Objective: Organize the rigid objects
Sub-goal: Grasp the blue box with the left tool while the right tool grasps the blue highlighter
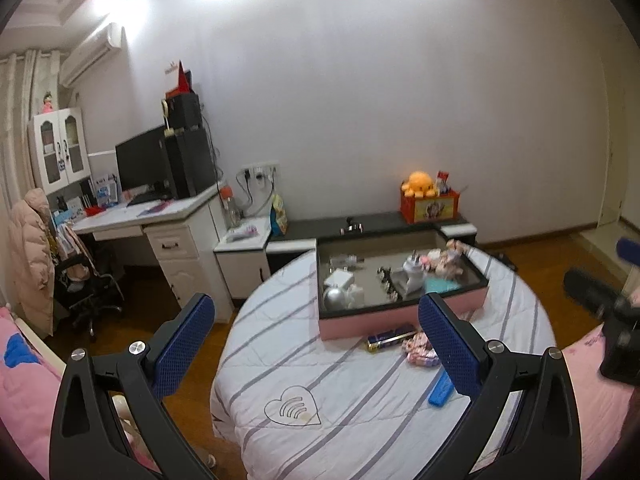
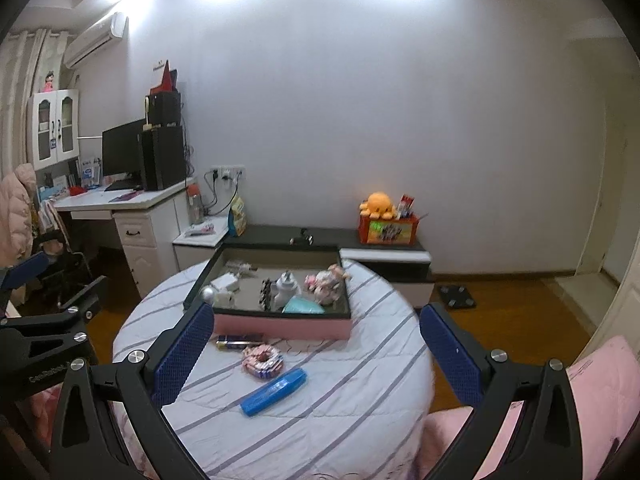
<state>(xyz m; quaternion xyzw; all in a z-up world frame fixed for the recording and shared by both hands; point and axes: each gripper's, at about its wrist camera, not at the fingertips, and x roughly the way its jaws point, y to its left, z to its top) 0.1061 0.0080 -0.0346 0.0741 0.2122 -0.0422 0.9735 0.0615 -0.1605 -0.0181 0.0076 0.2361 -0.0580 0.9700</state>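
Note:
A pink-sided tray (image 2: 280, 326) (image 1: 352, 322) stands on a round table with a striped cloth (image 2: 340, 400) (image 1: 320, 360). It holds several small things: a charger, a silver ball, a white bottle, plush toys, a teal pad. In front of it on the cloth lie a dark battery pack (image 2: 240, 341) (image 1: 390, 337), a pink brick ring (image 2: 263, 358) (image 1: 420, 350) and a blue case (image 2: 274, 392) (image 1: 440, 390). My left gripper (image 1: 316, 344) is open and empty above the table's near side. My right gripper (image 2: 316, 356) is open and empty, above the loose items.
A low black-and-white cabinet (image 2: 380, 252) with an orange box and plush (image 2: 388, 224) stands behind the table. A white desk (image 2: 132, 208) with a monitor is at the left, with a chair and pink coat (image 1: 32, 252). Pink bedding (image 2: 600, 384) lies at the right.

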